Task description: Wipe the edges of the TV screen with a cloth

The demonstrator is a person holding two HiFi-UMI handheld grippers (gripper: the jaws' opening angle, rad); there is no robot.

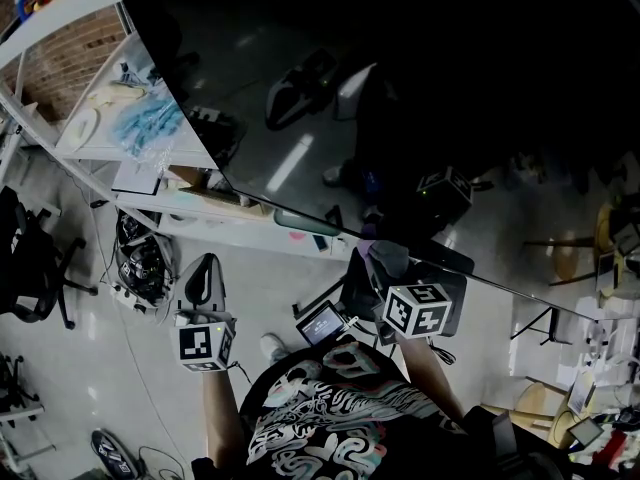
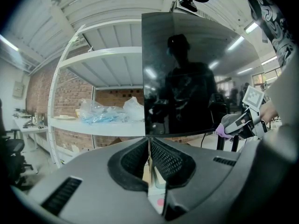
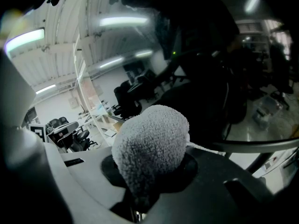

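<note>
The TV screen (image 1: 420, 98) is a big dark glossy panel filling the upper right of the head view; its lower edge (image 1: 400, 243) runs slantwise. My right gripper (image 1: 375, 265) is shut on a fluffy grey cloth (image 1: 388, 256), held right at that lower edge. In the right gripper view the cloth (image 3: 149, 143) bulges out of the right gripper (image 3: 142, 192) and hides the jaws, with the screen (image 3: 210, 55) just beyond. My left gripper (image 1: 203, 273) hangs lower left, away from the TV, shut and empty (image 2: 149, 146). It faces the screen's left edge (image 2: 142, 78).
A white shelf unit (image 1: 95, 148) stands left of the TV and carries a clear bag with blue contents (image 1: 150, 123) (image 2: 105, 113). A black office chair (image 1: 30, 258) and a cable bundle (image 1: 145, 263) sit on the floor at left. A small lit device (image 1: 322, 323) hangs at my chest.
</note>
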